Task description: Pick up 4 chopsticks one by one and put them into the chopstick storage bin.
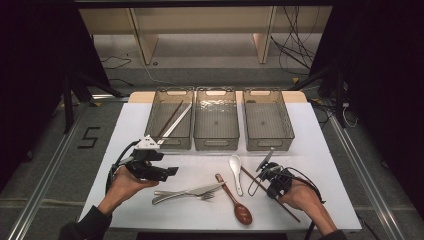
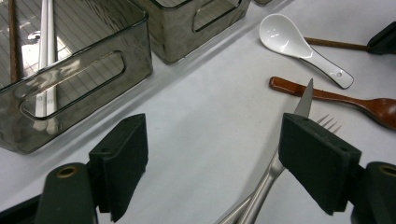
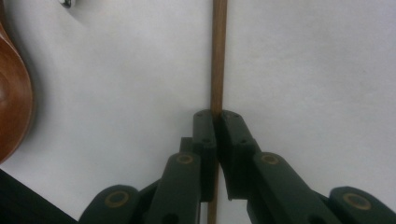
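Readable writing: black "5" (image 1: 89, 137) on floor left of desk (image 1: 320, 150); none on cutlery. My right gripper (image 3: 217, 122): jaws pinched tight on brown chopstick (image 3: 218, 56); stick lies flat on desk, running up between pads; right hand (image 1: 300, 196) low at desk's near right, wooden spoon (image 3: 11, 102) close by. My left gripper (image 2: 212, 154): jaws spread wide, holding nothing; hovers level above knife (image 2: 304, 100) and fork (image 2: 327, 122); left hand (image 1: 125, 182) at near left; white spoon (image 2: 289, 42) beyond.

You look down on the table (image 1: 320, 150) from above; both gripper cameras ride close; all share the wooden spoon (image 1: 235, 200).
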Tool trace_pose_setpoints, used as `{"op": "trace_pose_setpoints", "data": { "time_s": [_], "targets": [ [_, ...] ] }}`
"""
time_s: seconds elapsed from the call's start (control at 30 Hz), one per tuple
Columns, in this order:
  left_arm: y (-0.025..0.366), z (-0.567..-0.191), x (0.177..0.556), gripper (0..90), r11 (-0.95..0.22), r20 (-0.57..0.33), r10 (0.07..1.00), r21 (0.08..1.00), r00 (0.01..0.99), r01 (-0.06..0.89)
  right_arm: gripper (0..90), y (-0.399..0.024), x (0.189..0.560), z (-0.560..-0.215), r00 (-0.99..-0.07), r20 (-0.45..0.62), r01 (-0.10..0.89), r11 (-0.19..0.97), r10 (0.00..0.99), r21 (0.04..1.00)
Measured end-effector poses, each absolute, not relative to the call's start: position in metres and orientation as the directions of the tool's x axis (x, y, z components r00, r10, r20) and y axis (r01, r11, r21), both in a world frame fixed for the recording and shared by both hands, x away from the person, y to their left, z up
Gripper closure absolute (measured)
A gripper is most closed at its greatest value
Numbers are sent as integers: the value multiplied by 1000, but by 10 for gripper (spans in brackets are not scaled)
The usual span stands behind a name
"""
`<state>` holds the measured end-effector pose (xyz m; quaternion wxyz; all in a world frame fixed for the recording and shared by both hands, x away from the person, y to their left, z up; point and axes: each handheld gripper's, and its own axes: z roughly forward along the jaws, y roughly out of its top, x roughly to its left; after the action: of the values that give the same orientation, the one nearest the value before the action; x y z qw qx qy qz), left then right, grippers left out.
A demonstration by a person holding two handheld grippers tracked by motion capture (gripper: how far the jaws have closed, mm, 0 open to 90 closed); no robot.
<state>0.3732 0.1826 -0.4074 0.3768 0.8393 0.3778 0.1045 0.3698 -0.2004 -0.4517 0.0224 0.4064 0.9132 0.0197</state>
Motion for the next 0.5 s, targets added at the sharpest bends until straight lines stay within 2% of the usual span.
{"op": "trace_pose_setpoints", "data": {
  "time_s": [0.5],
  "targets": [
    [184, -407, 374, 237, -428, -114, 712, 712, 693, 557, 861, -218, 370, -441, -664, -62, 738, 666, 745, 105]
  ]
}}
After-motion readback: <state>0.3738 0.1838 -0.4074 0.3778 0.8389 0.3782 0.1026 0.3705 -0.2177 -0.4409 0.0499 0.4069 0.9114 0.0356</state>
